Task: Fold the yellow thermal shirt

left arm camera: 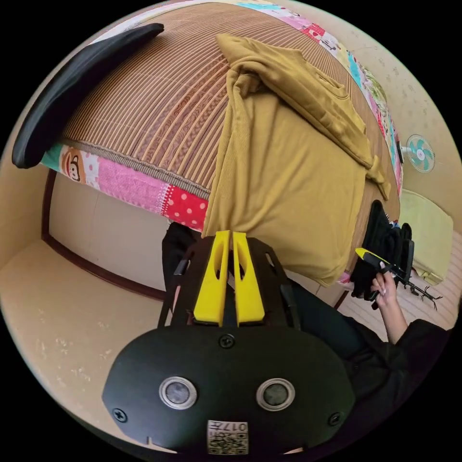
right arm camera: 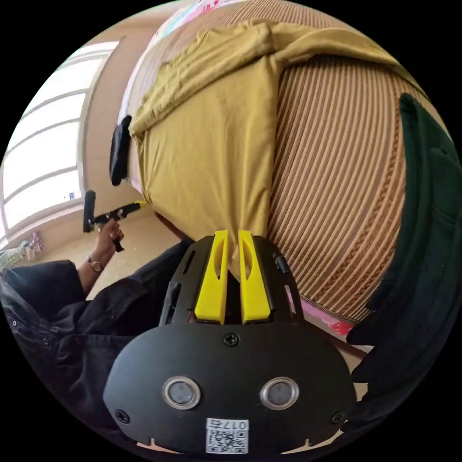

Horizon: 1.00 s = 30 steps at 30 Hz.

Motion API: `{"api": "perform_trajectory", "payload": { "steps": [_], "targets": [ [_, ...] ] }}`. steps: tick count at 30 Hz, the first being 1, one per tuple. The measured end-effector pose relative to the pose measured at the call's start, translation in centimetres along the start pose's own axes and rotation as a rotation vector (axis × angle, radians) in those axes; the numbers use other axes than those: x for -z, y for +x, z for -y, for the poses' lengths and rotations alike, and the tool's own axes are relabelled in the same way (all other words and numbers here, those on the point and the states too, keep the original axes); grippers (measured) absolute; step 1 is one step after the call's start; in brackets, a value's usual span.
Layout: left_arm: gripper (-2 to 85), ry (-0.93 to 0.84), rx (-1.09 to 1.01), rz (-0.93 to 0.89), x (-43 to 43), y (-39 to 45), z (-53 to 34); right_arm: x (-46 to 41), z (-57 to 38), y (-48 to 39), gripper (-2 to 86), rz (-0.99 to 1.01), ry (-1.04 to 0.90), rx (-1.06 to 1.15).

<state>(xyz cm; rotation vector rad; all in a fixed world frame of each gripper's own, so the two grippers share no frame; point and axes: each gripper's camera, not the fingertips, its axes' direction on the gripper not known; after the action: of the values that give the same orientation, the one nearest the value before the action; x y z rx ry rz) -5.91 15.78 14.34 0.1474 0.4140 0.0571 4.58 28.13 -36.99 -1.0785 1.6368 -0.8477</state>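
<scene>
- left tool (left arm camera: pixel 230 236) clenched on yellow shirt (left arm camera: pixel 284 192) hem corner
- right tool (right arm camera: pixel 233 236) clenched on the other corner
- shirt spread on bed mat (left arm camera: pixel 159 106)

Both views look close across the bed's edge, sharing the yellow shirt (left arm camera: pixel 284 183) (right arm camera: pixel 211 154) and woven mat (left arm camera: pixel 159 106) (right arm camera: pixel 337 183).

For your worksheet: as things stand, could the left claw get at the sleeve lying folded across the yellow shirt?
Probably not yet: the left claw is shut on the yellow shirt's hem; the sleeve lies unobstructed beyond it.
</scene>
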Motion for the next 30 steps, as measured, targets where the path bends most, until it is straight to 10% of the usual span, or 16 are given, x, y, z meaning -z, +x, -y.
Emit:
{"api": "perform_trajectory", "payload": {
  "steps": [7,14,20,25,30],
  "targets": [
    [4.3,0.032,0.007,-0.037,1.3,3.1,-1.3,17.8,9.4,15.1,12.1,0.166,0.613,-0.611],
    [4.2,0.021,-0.029,-0.056,-0.6,5.1,-0.7,16.7,13.4,22.0,8.0,0.072,0.677,-1.108],
    [3.9,0.04,0.01,-0.143,1.2,3.9,-1.3,19.1,14.0,13.8,3.6,-0.01,0.876,-0.763],
    [4.2,0.124,-0.003,-0.167,5.6,2.0,-1.8,20.4,12.2,-11.8,3.4,-0.289,1.091,0.044],
    [5.1,0.165,-0.019,-0.232,7.3,0.4,-1.2,5.3,13.9,-27.6,4.2,-0.11,0.763,0.459]
  ]
}}
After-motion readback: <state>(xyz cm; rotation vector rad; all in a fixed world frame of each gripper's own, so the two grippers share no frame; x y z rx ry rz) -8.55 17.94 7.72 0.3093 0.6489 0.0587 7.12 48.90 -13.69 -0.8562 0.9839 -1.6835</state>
